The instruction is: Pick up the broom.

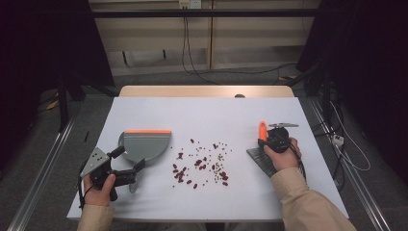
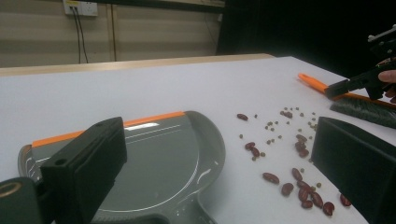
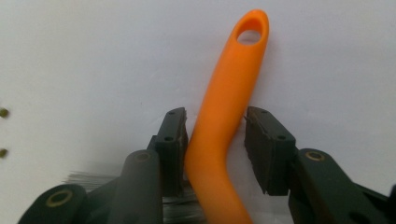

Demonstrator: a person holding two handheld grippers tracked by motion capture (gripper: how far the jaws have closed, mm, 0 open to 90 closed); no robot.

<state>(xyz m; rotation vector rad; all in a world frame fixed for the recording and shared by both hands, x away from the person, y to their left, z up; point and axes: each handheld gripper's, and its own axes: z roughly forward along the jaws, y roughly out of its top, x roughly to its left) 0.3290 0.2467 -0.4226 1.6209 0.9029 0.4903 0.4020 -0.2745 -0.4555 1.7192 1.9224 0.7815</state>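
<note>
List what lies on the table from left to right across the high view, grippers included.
Left gripper → grey dustpan → scattered beans → orange-handled brush, with the right gripper around its handle.

Dustpan (image 2: 159, 163) was grey plastic, glossy, light glinting on its smooth inside; orange lip strip (image 2: 107, 127) looked matt, rubbery. Brush handle (image 3: 229, 116) was orange plastic, smooth, slight sheen. Brush bristles (image 2: 364, 111) were dark, fine, fibrous. Surface (image 1: 207, 120) was white, matt, smooth like laminate; pale wood edge (image 1: 207, 91) at the far side. Beans (image 2: 306, 193) were dark red, shiny-skinned. Right gripper (image 3: 215, 144) jaws were matt black plastic with ribbed pads. Sleeve (image 1: 308, 202) was beige cloth.
</note>
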